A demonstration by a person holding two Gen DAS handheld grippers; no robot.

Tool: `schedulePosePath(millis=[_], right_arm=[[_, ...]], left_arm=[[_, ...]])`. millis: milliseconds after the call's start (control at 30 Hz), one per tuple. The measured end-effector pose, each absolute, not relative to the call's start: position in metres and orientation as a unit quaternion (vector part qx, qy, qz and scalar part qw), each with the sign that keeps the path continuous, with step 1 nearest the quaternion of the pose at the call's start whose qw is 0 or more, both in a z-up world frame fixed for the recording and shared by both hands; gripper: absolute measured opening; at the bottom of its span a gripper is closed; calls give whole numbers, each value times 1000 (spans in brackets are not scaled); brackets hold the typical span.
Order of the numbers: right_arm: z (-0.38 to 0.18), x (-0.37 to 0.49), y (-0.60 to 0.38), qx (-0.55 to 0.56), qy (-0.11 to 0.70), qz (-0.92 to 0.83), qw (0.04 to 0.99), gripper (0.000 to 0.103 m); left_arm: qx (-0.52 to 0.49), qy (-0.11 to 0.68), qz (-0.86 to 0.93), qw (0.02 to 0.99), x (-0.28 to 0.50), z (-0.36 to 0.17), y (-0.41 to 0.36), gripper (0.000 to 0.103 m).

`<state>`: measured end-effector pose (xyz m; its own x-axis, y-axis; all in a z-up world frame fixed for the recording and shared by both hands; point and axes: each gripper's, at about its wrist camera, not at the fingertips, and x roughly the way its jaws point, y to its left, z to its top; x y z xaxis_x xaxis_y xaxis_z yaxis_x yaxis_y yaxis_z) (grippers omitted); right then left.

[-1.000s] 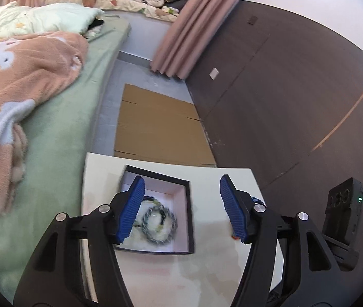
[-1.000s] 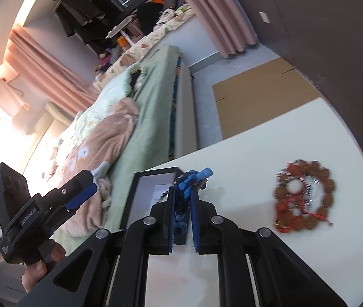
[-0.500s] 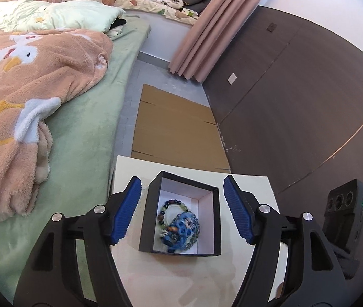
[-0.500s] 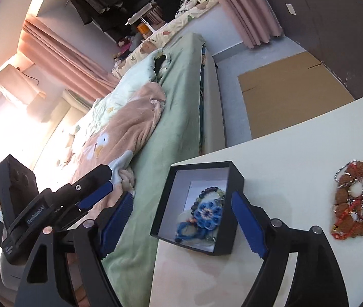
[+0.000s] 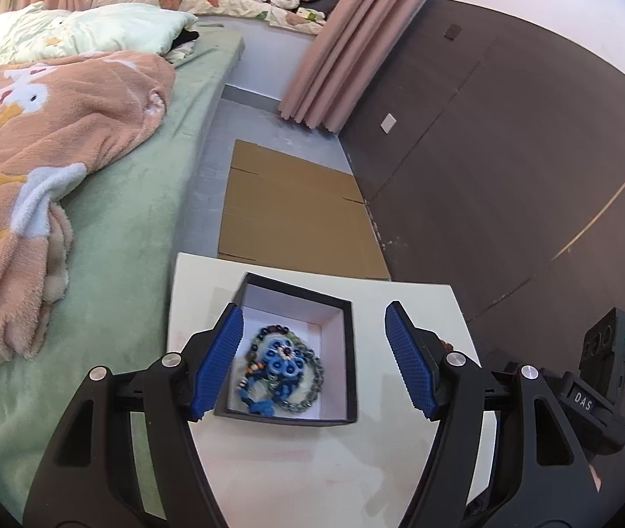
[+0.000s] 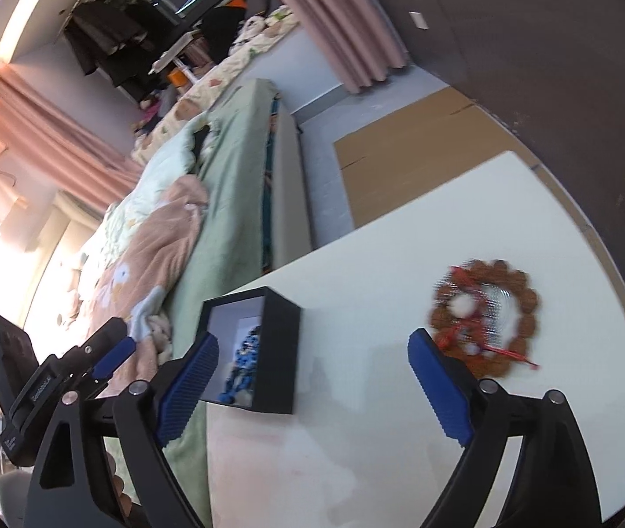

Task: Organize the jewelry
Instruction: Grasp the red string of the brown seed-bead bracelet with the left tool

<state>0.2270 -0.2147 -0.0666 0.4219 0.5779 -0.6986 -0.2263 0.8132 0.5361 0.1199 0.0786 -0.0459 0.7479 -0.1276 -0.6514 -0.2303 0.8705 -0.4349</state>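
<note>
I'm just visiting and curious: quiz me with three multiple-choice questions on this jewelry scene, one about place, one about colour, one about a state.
1. Where does the blue flower piece lie?
A. on the bed
B. in the black box
C. on the cardboard

2. What colour are the big beads of the bracelet on the white table?
A. reddish brown
B. green
C. white

3. What does the right gripper hold?
A. the box
B. the bracelet
C. nothing

Answers: B, the flower piece rests inside the box; A, its beads look reddish brown; C, its jaws are opening with nothing between them.

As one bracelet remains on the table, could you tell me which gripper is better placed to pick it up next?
Right. The right gripper, empty with jaws opening, has the brown beaded bracelet just ahead of its right finger; the left gripper faces the black box.
</note>
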Motion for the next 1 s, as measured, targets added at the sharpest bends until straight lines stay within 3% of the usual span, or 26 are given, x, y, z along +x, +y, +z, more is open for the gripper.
schedulePosePath(millis=[467, 800, 933, 1000], right_arm=[[-76, 239, -291, 235, 489, 176, 821, 82], [-79, 247, -330, 267, 491, 151, 816, 78], [-82, 249, -332, 259, 497, 146, 815, 77], [-85, 251, -332, 257, 502, 143, 814, 77]], left_arm=[[-192, 401, -42, 895, 147, -55, -13, 67], [-135, 439, -92, 884, 188, -66, -79, 53], [-122, 445, -105, 881, 197, -76, -96, 53], [-114, 456, -108, 876, 202, -85, -106, 47]])
